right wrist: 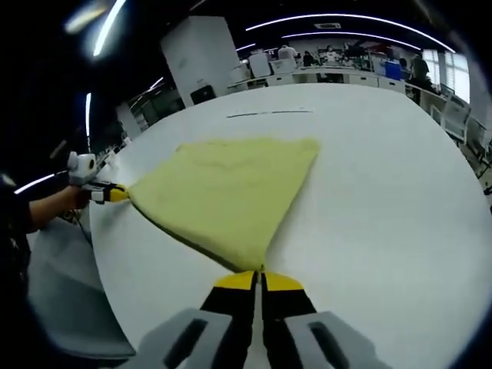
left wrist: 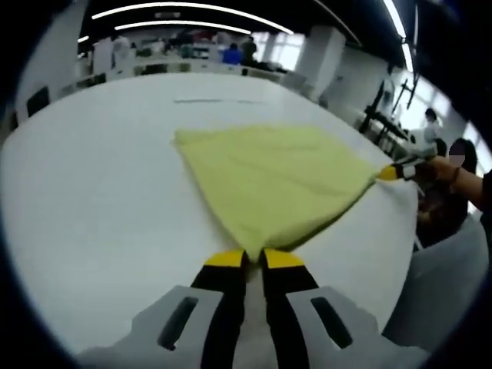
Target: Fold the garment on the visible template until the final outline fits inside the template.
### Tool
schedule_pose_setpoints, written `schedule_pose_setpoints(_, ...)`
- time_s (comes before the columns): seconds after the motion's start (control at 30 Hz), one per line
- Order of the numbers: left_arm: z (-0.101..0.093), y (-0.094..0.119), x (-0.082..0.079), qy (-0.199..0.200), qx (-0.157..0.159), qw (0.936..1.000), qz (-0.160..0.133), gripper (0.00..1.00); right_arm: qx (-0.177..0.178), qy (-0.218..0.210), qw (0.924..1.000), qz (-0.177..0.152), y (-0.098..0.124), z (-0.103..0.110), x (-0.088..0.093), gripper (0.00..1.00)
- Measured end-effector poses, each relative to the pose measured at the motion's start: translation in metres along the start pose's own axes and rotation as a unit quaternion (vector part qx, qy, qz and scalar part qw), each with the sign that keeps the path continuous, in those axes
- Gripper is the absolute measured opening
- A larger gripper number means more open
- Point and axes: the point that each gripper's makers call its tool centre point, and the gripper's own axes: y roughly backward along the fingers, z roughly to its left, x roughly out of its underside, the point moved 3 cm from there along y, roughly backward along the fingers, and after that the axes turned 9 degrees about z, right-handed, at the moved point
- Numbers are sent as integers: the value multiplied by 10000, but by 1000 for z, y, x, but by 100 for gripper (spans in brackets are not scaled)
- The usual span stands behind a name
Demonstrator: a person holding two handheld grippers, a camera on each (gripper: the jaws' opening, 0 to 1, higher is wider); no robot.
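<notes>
A pale yellow garment (left wrist: 269,181) lies spread on the white table (left wrist: 92,200), pulled taut between two corners. My left gripper (left wrist: 254,257) is shut on its near corner in the left gripper view; the right gripper (left wrist: 392,172) shows at the right, pinching the other corner. In the right gripper view the same garment (right wrist: 231,188) fans out ahead of my right gripper (right wrist: 257,278), which is shut on its corner, while the left gripper (right wrist: 115,193) holds the far left corner. A thin dark template line (right wrist: 269,113) marks the table beyond the cloth.
The table edge (left wrist: 400,261) runs close on the right, with a person's hand (left wrist: 446,171) and sleeve beyond it. Desks, chairs and people stand at the back of the room (left wrist: 192,50). A stand with equipment (left wrist: 384,115) is off the table's far right.
</notes>
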Motion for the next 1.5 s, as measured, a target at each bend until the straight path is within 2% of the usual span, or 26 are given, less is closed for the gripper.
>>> schedule_pose_setpoints(0.07, 1, 2, 0, 42, -19, 10000, -28, 16, 48, -125, 9998, -137, 4, 0, -6, 4)
schedule_pose_setpoints(0.13, 1, 5, -4, 319, -8, 9993, -176, 28, 32, -331, 9992, -216, 6, 2, -11, 16)
schedule_pose_setpoints(0.23, 2, 12, -11, 476, -47, 9980, -402, 43, 175, -211, 9989, -379, 13, 7, -22, 33)
schedule_pose_setpoints(0.4, -1, 25, -22, 479, -146, 9968, -622, 62, 117, -202, 9986, -483, 21, 20, -37, 53)
schedule_pose_setpoints(0.57, -9, 40, -37, 413, -175, 9951, -885, 75, 74, -53, 9978, -656, 33, 35, -53, 66)
schedule_pose_setpoints(0.73, -20, 51, -47, 330, -180, 9947, -961, 89, 114, 92, 9965, -828, 44, 45, -65, 83)
schedule_pose_setpoints(0.8, -26, 57, -52, 296, -160, 9943, -1012, 93, 160, 148, 9958, -884, 50, 49, -69, 89)
schedule_pose_setpoints(0.83, -29, 61, -56, 247, -162, 9932, -1129, 94, 185, 181, 9955, -915, 53, 50, -71, 91)
schedule_pose_setpoints(0.93, -35, 69, -61, 255, -147, 9926, -1174, 98, 195, 223, 9948, -974, 60, 57, -73, 99)
schedule_pose_setpoints(1.1, -40, 75, -58, 135, -166, 9945, -1026, 99, 211, 362, 9949, -918, 65, 70, -71, 100)
schedule_pose_setpoints(1.37, -35, 87, -53, 7, -508, 9936, -1009, 99, 410, 578, 9947, -739, 64, 81, -60, 100)
schedule_pose_setpoints(1.5, -34, 94, -50, -118, -741, 9927, -940, 99, 440, 584, 9937, -848, 70, 83, -61, 100)
